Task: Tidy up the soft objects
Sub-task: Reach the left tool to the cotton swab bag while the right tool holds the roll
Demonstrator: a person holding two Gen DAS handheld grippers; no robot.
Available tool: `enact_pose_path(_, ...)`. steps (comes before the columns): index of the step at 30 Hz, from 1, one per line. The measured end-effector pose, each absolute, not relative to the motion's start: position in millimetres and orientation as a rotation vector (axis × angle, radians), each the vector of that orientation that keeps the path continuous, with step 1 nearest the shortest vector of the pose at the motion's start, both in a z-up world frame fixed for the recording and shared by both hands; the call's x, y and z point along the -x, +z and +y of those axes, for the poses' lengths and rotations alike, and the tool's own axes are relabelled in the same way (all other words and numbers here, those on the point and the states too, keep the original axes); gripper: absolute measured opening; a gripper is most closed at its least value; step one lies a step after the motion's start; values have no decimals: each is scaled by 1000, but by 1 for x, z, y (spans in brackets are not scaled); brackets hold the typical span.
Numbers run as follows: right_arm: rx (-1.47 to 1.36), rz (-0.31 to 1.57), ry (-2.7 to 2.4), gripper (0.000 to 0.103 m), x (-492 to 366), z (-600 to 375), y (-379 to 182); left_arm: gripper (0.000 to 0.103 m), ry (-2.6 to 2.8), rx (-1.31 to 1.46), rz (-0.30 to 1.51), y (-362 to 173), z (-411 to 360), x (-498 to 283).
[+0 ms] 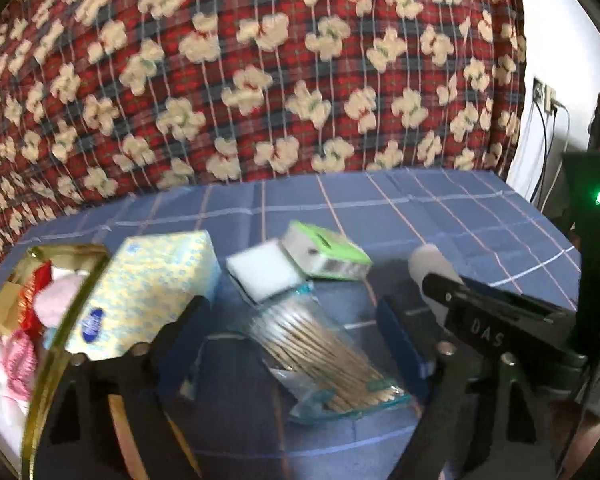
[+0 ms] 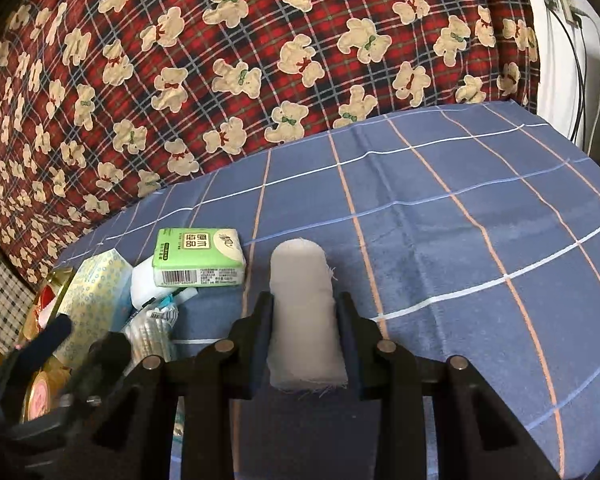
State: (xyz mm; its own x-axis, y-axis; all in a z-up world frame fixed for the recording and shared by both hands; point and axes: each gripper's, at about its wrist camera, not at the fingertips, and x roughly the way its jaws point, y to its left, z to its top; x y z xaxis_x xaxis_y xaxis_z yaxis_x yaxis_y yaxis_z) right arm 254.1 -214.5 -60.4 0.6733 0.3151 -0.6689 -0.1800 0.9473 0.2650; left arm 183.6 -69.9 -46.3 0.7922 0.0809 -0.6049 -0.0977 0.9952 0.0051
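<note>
My right gripper (image 2: 304, 300) is shut on a white gauze roll (image 2: 302, 312), which stands upright between its pads over the blue checked cloth (image 2: 460, 240). In the left wrist view that same roll (image 1: 428, 264) shows at the right, in the right gripper's black fingers (image 1: 496, 312). My left gripper (image 1: 296, 312) is open, its fingers on either side of a clear pack of cotton swabs (image 1: 320, 356) lying on the cloth; the pads do not visibly press on it. Behind the swabs lie a white foam block (image 1: 264, 272) and a green tissue pack (image 1: 328, 256).
A yellow-and-blue tissue pack (image 1: 148, 292) lies beside a gold-rimmed tin (image 1: 52, 364) holding pink and red soft items at the left. A red plaid fabric with bears (image 2: 260, 60) rises behind the cloth. Wall sockets with cables (image 2: 572, 12) are at the far right.
</note>
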Motion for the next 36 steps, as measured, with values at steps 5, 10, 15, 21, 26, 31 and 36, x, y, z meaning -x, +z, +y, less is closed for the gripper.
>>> enact_pose_path(5,-207,776,286,34,-254,-218,-61,81,68,71,716,-58,-68,-194)
enact_pose_path(10,-214,775,282,34,-254,-220,-61,80,39,67,796,-75,-73,-206)
enact_pose_path(15,-199,772,297,35,-253,-218,-62,58,17,66,830,-80,-72,-216)
enact_pose_path(21,-196,748,315,35,-250,-217,-60,41,-18,76,819,-79,-70,-212)
enact_pose_path(26,-204,738,322,35,-248,-218,-59,38,-24,87,800,-77,-66,-209)
enact_pose_path(31,-187,753,323,35,-250,-216,-60,38,-20,100,775,-74,-63,-207)
enact_pose_path(36,-152,753,324,35,-249,-209,-59,38,-5,123,762,-72,-57,-205)
